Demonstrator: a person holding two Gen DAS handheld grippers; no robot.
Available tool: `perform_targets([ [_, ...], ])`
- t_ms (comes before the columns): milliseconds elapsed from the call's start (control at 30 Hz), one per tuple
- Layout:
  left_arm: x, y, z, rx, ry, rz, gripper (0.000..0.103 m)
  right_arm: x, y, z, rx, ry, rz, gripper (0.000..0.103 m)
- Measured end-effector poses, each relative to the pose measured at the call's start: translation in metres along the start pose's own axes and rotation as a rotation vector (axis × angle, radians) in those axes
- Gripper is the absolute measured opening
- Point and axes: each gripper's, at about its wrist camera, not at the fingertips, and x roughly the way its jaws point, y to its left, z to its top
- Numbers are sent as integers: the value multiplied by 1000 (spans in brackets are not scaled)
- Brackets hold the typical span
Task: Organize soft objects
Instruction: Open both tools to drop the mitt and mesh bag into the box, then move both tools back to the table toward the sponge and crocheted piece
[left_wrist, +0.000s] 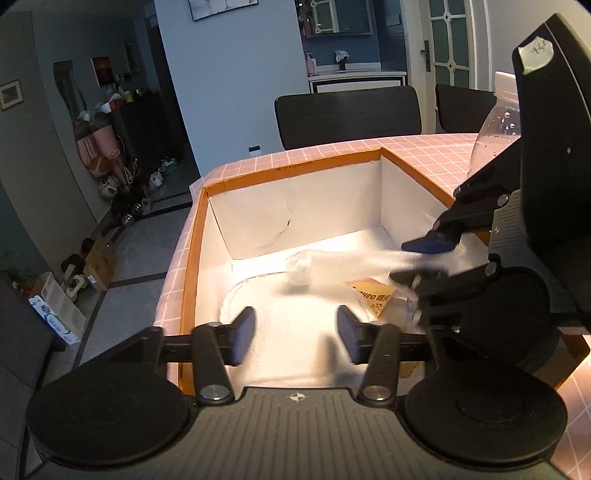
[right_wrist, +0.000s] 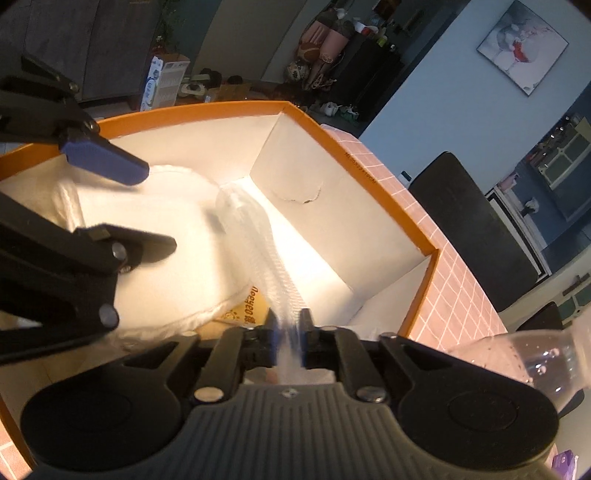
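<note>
An orange-rimmed cardboard box (left_wrist: 295, 168) with white inner walls sits on the pink checked table. Inside lies a white soft pad (left_wrist: 291, 332), also in the right wrist view (right_wrist: 147, 251), with a yellow printed packet (left_wrist: 373, 293) beside it. My right gripper (right_wrist: 289, 332) is shut on a clear crinkled plastic bag (right_wrist: 255, 236) and holds it over the box; in the left wrist view it (left_wrist: 413, 260) reaches in from the right with the bag (left_wrist: 340, 262). My left gripper (left_wrist: 296, 334) is open above the white pad; it also shows in the right wrist view (right_wrist: 147, 210).
A clear plastic bottle (left_wrist: 496, 136) stands on the table (left_wrist: 424, 155) right of the box, also seen in the right wrist view (right_wrist: 546, 354). Black chairs (left_wrist: 347, 114) stand behind the table. The box rim (right_wrist: 369, 173) encloses both grippers.
</note>
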Motion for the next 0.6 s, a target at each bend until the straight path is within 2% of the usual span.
perform_targets([
  [67, 1, 2, 2, 9, -14, 12, 72, -1, 2, -1, -15, -3, -1, 42],
  [133, 1, 4, 3, -4, -19, 15, 80, -1, 4, 0, -21, -2, 19, 42],
  [333, -12, 9, 11, -29, -75, 8, 83, -15, 2, 3, -25, -24, 19, 45],
  [433, -25, 12, 15, -44, -122, 14, 84, -31, 3, 5, -26, -54, 21, 57],
  [500, -33, 15, 19, -62, -158, 12, 86, -44, 3, 4, -34, -79, 24, 68],
  [600, -48, 16, 23, -93, -219, 6, 87, -64, 2, 1, -32, -124, 32, 72],
])
